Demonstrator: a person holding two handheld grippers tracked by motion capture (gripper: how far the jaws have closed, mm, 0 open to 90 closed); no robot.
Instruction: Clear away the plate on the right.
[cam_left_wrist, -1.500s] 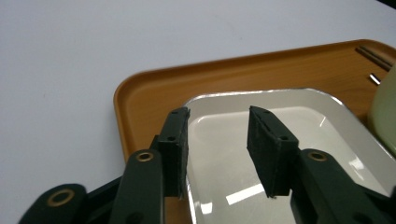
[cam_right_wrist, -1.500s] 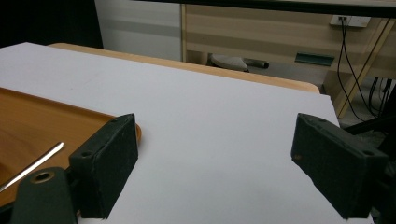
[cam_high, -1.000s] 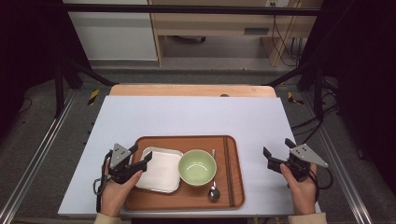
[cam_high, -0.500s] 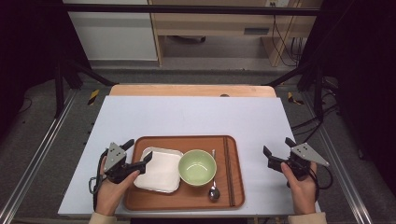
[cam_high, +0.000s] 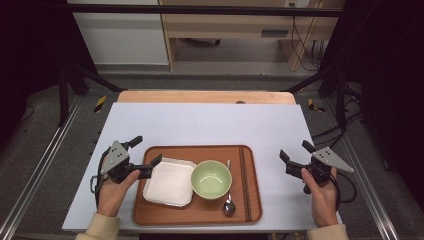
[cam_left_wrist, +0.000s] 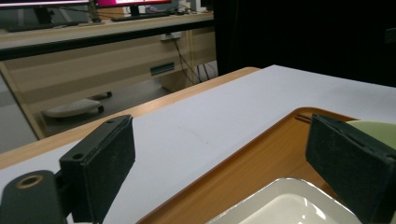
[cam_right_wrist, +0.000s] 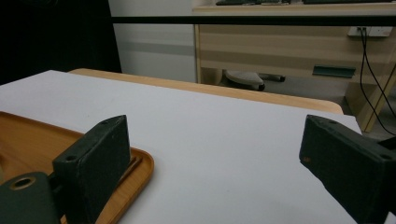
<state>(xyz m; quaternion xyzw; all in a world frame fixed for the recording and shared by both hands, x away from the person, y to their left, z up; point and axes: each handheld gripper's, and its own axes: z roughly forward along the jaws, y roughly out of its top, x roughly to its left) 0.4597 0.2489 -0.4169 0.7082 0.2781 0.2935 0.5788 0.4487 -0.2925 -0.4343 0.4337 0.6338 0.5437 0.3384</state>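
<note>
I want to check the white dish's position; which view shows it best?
The high view: the whole white dish sits on the tray, beside the green bowl. The left gripper view catches its near corner.

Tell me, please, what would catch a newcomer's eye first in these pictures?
Probably the brown tray near the table's front edge, with a green bowl at its middle and a white dish left of it. The open left gripper sits at the tray's left rim, the open right gripper apart on the right.

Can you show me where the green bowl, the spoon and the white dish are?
green bowl (cam_high: 211, 179): high view, on the inside of its bottom.
spoon (cam_high: 229, 207): high view, on its round scoop, right of the bowl.
white dish (cam_high: 169, 181): high view, on its flat middle, left of the bowl.
</note>
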